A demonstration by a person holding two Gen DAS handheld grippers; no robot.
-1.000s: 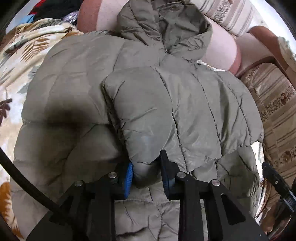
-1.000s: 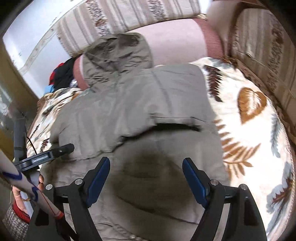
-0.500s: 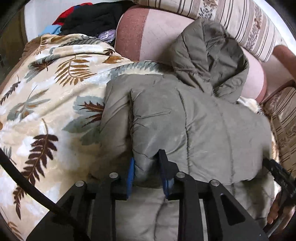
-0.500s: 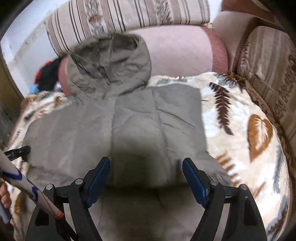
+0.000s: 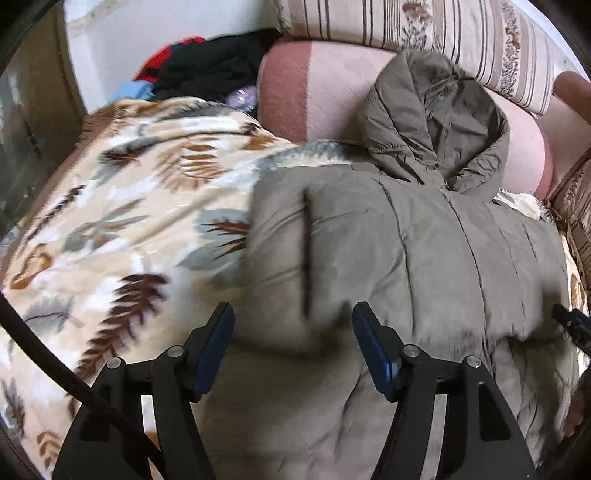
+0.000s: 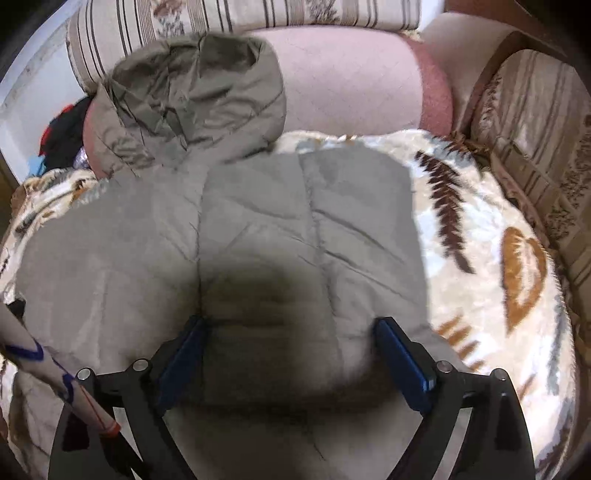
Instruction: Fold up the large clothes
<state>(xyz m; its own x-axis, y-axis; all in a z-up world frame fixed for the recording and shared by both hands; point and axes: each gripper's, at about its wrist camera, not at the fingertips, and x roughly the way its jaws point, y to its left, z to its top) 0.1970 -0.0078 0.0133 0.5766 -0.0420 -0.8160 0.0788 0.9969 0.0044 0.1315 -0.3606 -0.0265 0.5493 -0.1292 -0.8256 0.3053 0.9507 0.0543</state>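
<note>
The left gripper (image 5: pixel 293 350) is hovering with its blue-padded fingers (image 5: pixel 216 343) spread wide, pinching nothing, just over the near left edge of the folded jacket (image 5: pixel 406 258). The right gripper (image 6: pixel 291 354) is likewise standing spread apart, its pads (image 6: pixel 402 354) straddling the jacket's middle without closing on it; whether they are touching the fabric is unclear.

The olive quilted jacket (image 6: pixel 288 229) is lying on a cream blanket (image 5: pixel 129 229) printed with brown and grey leaves, which is covering a sofa seat. Its sides are lying folded in over the body, making a narrow panel. A pink bolster (image 6: pixel 351 85) is running along the back of the seat, with striped floral cushions (image 5: pixel 424 33) standing behind it and a striped sofa arm (image 6: pixel 535 140) rising to the right.

A heap of black, red and blue clothes (image 5: pixel 199 70) is sitting in the far left corner against a white wall. A black cable (image 5: pixel 48 362) is crossing the left view's lower corner.

The jacket's long axis is running away from the grippers, with the hood (image 6: pixel 192 96) pointing toward the sofa back and resting up against the bolster.
</note>
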